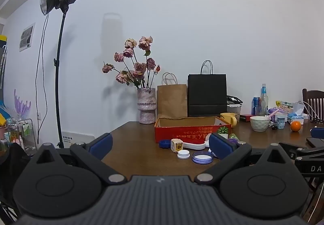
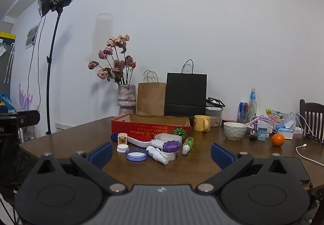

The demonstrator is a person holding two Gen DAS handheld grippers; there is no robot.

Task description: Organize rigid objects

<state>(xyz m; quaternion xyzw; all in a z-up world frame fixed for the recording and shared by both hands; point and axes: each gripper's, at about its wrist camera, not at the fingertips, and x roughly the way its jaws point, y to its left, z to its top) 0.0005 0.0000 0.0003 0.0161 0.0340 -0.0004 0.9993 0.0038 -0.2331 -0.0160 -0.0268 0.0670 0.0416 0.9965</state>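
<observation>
A red cardboard box [image 2: 150, 128] stands open on the brown table [image 2: 192, 162]; it also shows in the left wrist view [image 1: 192, 131]. In front of it lie small items: a blue-rimmed lid [image 2: 136, 154], a white cap [image 2: 122, 148], a white spray bottle [image 2: 157, 154], a purple cap [image 2: 171, 146], a green bottle [image 2: 188, 145], a cream cube [image 2: 122, 138] and a long white piece [image 2: 139, 141]. My right gripper [image 2: 162, 153] is open, just short of them. My left gripper [image 1: 161, 144] is open, to their left; the lid [image 1: 202, 157] and cap [image 1: 183, 154] lie between its fingers.
A vase of dried roses [image 2: 126, 99], a brown bag [image 2: 150, 98] and a black bag [image 2: 185, 94] stand at the wall. A yellow mug [image 2: 201, 123], white bowl [image 2: 235, 131], orange [image 2: 277, 140], bottles and clutter fill the right side. A light stand [image 2: 49, 83] is left.
</observation>
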